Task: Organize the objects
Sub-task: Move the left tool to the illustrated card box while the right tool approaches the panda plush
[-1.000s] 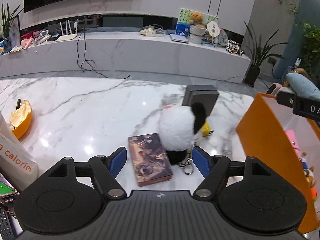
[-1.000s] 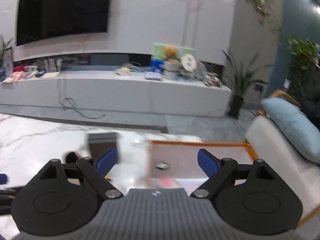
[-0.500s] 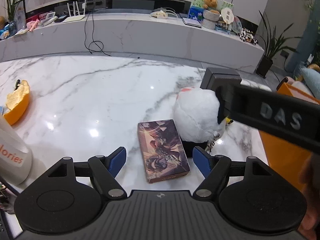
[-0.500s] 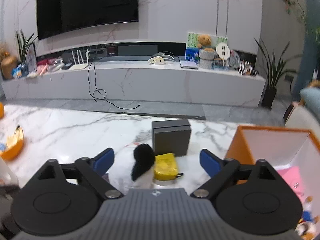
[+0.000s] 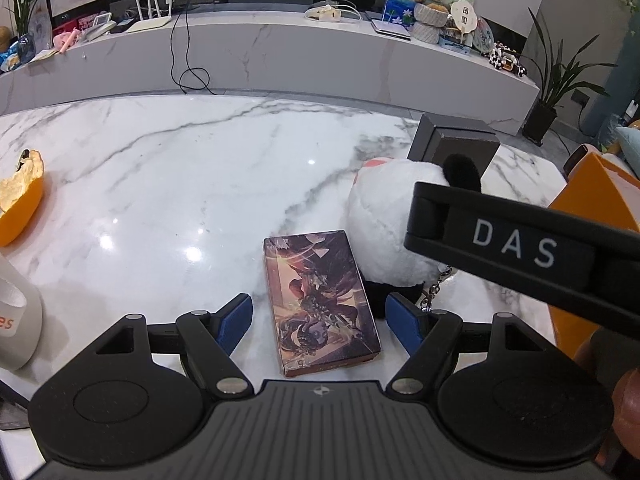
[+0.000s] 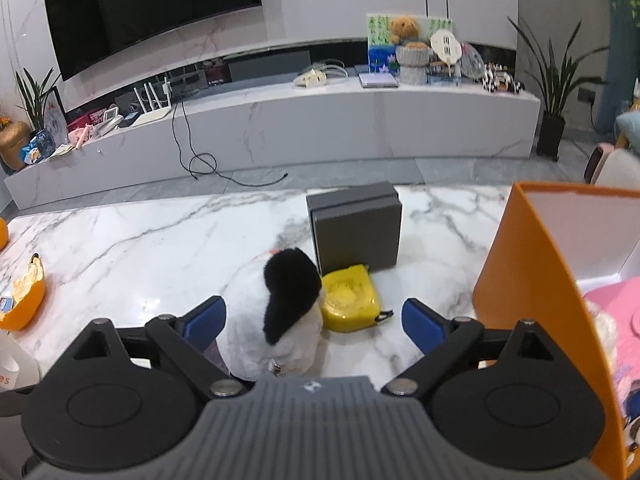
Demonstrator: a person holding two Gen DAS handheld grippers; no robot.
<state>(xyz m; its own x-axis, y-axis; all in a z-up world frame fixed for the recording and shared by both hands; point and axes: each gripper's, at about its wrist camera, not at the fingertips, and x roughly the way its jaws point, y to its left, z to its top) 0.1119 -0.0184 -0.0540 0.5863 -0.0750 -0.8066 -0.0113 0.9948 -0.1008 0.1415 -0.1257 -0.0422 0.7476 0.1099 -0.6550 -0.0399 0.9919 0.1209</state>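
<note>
A picture-printed card box [image 5: 320, 300] lies flat on the marble table [image 5: 180, 184], between the blue fingers of my open left gripper [image 5: 320, 317], which touch nothing. Right of it sits a white and black panda plush [image 5: 384, 220] with a keychain. My right gripper [image 6: 314, 322] is open and hovers over the plush [image 6: 276, 320], whose body lies between the fingers, nearer the left one. A yellow case [image 6: 350, 296] lies beside the plush, in front of a grey box [image 6: 356, 228]. The right gripper's black body [image 5: 520, 240] crosses the left wrist view.
An open orange box [image 6: 532, 280] holding pink and other items stands at the right. An orange peel half [image 5: 20, 200] and a white container [image 5: 12, 320] sit at the left. A long white TV bench [image 6: 280, 120] runs behind the table.
My right gripper swung left from above the orange box to above the plush, and its body entered the left wrist view. My left gripper sank closer to the card box.
</note>
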